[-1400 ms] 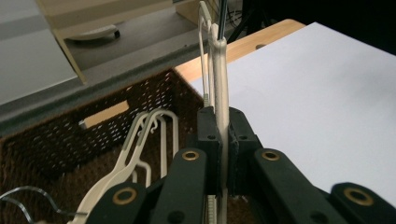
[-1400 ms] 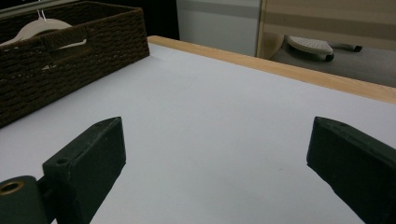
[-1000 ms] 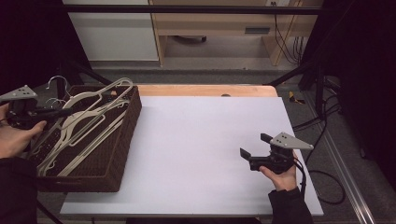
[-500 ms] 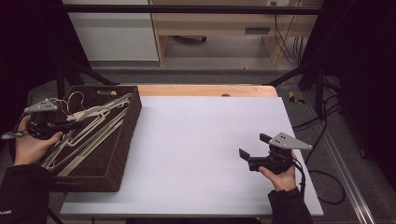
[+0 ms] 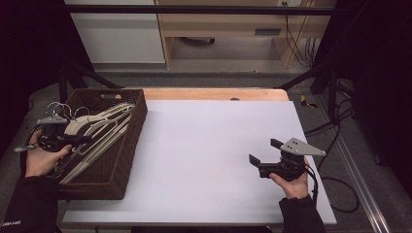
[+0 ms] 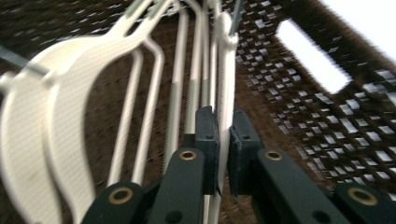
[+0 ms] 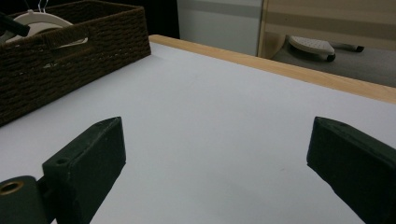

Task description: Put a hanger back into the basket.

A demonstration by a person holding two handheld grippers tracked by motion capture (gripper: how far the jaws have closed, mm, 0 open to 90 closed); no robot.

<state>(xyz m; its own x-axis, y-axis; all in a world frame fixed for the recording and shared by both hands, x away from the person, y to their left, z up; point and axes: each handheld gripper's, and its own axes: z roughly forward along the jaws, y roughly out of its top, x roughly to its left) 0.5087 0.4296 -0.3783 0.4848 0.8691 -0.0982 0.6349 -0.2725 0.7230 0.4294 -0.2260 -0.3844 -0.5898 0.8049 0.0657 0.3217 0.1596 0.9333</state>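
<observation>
Cream plastic coat hanger (image 6: pixel 227 88) lies in the dark woven wicker basket (image 5: pixel 127 160), its thin bar pinched by the left gripper (image 6: pixel 223 140). It looks light, stiff, slippery; gripping near the hook seems safest. The right gripper (image 7: pixel 215 154) gapes empty.

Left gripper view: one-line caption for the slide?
Left hand-held gripper shut on a cream hanger inside the wicker basket.
</observation>
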